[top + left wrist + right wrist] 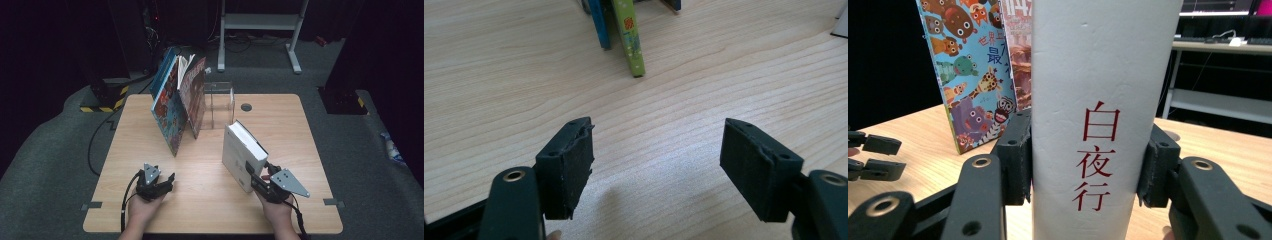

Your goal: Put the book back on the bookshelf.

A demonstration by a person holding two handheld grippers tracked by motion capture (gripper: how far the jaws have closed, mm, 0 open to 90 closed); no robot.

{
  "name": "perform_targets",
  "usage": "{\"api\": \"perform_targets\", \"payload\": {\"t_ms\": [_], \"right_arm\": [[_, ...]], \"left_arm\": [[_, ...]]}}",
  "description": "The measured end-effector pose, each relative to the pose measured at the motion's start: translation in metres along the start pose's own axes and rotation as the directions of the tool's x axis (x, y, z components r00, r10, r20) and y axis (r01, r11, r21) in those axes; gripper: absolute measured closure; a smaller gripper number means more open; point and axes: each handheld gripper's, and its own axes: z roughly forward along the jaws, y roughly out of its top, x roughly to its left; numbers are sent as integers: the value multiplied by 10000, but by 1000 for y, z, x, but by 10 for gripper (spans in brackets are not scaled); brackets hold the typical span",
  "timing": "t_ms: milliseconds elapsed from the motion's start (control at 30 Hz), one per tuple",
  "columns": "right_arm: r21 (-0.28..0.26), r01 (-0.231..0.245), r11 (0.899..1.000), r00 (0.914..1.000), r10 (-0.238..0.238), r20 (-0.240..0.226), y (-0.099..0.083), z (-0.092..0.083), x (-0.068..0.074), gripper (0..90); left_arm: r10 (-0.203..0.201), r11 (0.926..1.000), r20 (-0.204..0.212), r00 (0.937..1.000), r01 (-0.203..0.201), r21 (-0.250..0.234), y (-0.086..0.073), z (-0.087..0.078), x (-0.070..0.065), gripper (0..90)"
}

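- Right claw (261, 176): clamped on the spine of a thick white book (243, 155). In the right gripper view both pads press the spine's two sides, and red characters run down the spine (1100, 155) between them.
- White book: stands upright on its lower edge on the tabletop (210, 200), at about 4 o'clock from the tabletop's centre. The spine faces the person; the page block faces up and away.
- Left claw (167, 181): wide, with nothing between the pads. In the left gripper view the two black pads (569, 165) stand well apart over bare wood.
- Left claw position: near the front edge at about 7 o'clock, well apart from the white book. It rests low over the tabletop; contact with the wood cannot be told.
- Picture books (172, 107): a leaning group at about 11 o'clock, tilted together, lower edges on the tabletop. The front cover shows cartoon animals (973, 85).
- Clear box (220, 105): a transparent container at 12 o'clock, just beside the picture books on their right.
- Round grommet (246, 107): set in the tabletop at about 1 o'clock, near the clear box.
- Cables (125, 200): one trails from each claw toward the person's side.
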Motion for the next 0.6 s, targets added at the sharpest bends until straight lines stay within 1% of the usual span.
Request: {"api": "perform_targets", "payload": {"t_ms": [233, 367, 500, 567, 600], "right_arm": [[413, -164, 9990, 9995, 175, -261, 5, -1, 0, 486], [659, -339, 9973, 9986, 365, -391, 7, 0, -1, 451], [910, -549, 9943, 9973, 590, -436, 11, 0, -1, 408], [933, -582, 9939, 9968, 631, -496, 13, 0, -1, 362], [1069, -663, 9921, 9954, 731, -612, 15, 0, -1, 329]], "left_arm": [[11, 10000, -24, 10000, -11, 31, 0, 1, -1, 294], [9, 10000, -20, 10000, -9, 37, 0, 1, -1, 294], [19, 10000, -10, 10000, -19, 48, 0, 1, -1, 293], [15, 10000, -3, 10000, -14, 58, 0, 1, -1, 293], [12, 10000, -11, 10000, -12, 45, 0, 1, -1, 294]]}}
